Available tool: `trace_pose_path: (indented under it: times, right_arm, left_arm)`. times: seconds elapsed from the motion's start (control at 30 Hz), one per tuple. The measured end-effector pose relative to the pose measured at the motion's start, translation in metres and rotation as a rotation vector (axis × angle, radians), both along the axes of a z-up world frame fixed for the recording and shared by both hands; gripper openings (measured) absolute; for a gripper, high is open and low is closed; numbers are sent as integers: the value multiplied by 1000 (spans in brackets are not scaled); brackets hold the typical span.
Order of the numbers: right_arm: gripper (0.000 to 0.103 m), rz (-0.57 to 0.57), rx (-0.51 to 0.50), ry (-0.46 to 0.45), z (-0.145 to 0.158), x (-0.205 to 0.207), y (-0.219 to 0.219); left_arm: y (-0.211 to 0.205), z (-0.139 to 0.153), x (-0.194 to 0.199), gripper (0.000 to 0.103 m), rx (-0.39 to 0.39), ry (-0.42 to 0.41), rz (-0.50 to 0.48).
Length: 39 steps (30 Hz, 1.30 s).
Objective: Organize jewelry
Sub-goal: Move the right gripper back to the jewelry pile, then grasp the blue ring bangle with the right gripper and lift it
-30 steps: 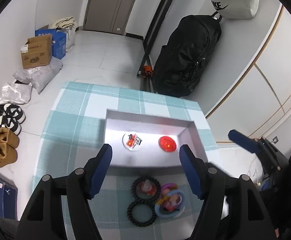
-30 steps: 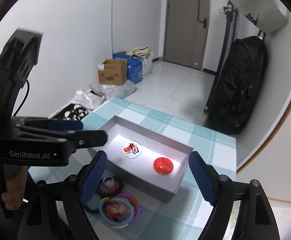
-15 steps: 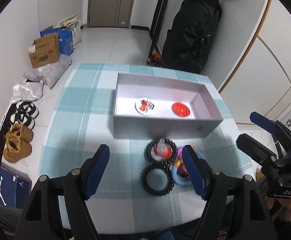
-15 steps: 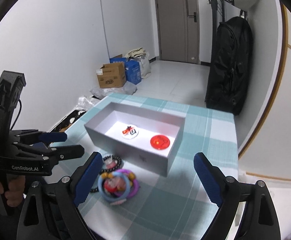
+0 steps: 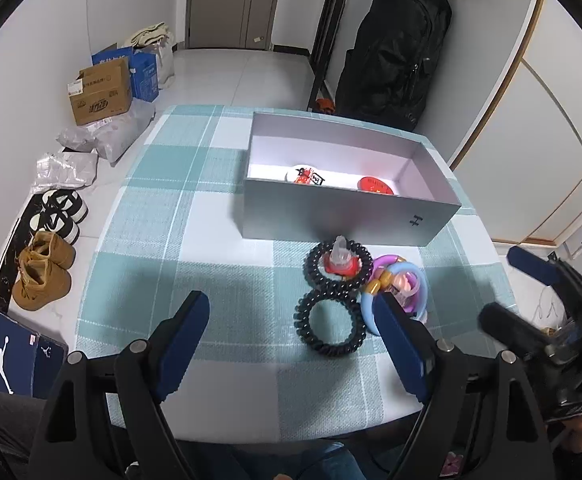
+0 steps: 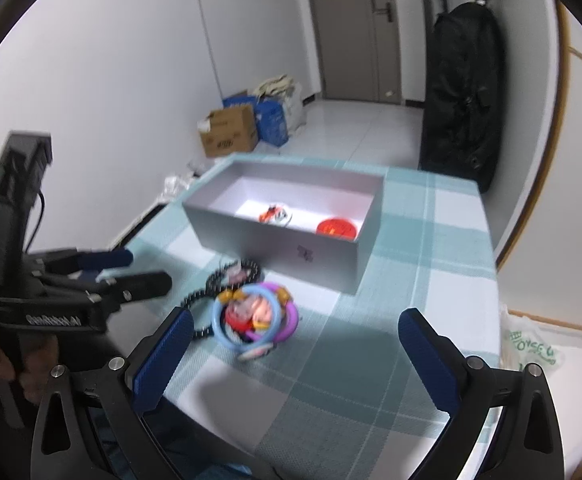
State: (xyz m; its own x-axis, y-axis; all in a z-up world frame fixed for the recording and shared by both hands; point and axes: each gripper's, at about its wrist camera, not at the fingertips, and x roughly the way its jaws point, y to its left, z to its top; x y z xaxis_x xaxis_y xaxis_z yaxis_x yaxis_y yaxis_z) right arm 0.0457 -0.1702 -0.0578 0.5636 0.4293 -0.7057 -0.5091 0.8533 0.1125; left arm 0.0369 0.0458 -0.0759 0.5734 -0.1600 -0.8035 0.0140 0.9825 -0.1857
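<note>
Both grippers have drawn back from over the grey box (image 5: 351,216) since a second ago, and its near wall now sits farther up each view. That pull-back brings the loose jewelry on the near side of the box fully into sight, so we judge the next pick to be from that pile.

Two badges lie in the box already: a white badge (image 5: 305,176) and a red badge (image 5: 375,186). Just in front of the box's near wall, on the checked tablecloth (image 5: 195,248), we see two black coil hair ties (image 5: 329,324), touching each other, and beside them a cluster of coloured rings (image 5: 401,286).

Our left gripper (image 5: 295,344) points steeply down at the cloth in front of the box, its jaws having just been opening, nothing between the pads. Our right gripper (image 6: 291,356) tilts down toward the coloured rings, jaws likewise just spread to their widest, holding nothing.
</note>
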Motion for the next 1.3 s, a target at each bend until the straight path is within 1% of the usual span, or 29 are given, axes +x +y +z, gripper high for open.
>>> trace_pose_path:
  times: [0.07, 0.17, 0.3, 0.43, 0.57, 0.7, 0.8, 0.87, 0.93, 1.17, 1.3]
  right_arm:
    - [103, 16, -3, 15, -5, 1, 4]
    - [103, 36, -26, 10, -9, 1, 13]
    - [102, 83, -89, -2, -21, -1, 28]
    - [101, 125, -154, -29, -32, -2, 41]
    - [101, 150, -209, -82, -39, -5, 53]
    - [95, 185, -269, -120, -45, -8, 68]
    - [84, 204, -321, -136, -51, -9, 76]
    - [78, 212, -318, -148, -50, -8, 77]
    - [61, 222, -300, -126, -49, -6, 77]
    - [61, 205, -254, -84, -45, 1, 68]
    - [61, 185, -184, -82, -34, 4, 60]
  left_arm:
    - [2, -1, -1, 81, 28, 4, 13]
    - [8, -3, 1, 81, 33, 20, 35]
    - [15, -5, 3, 81, 71, 37, 73]
    - [20, -10, 6, 81, 65, 59, 89]
    - [23, -10, 7, 81, 55, 61, 87]
    - [26, -13, 8, 81, 57, 67, 78]
    - [29, -15, 10, 81, 41, 82, 85]
    - [30, -16, 11, 81, 33, 90, 82]
    - [29, -16, 11, 81, 26, 96, 73]
    - [18, -18, 10, 81, 46, 99, 24]
    - [12, -18, 9, 81, 49, 96, -9]
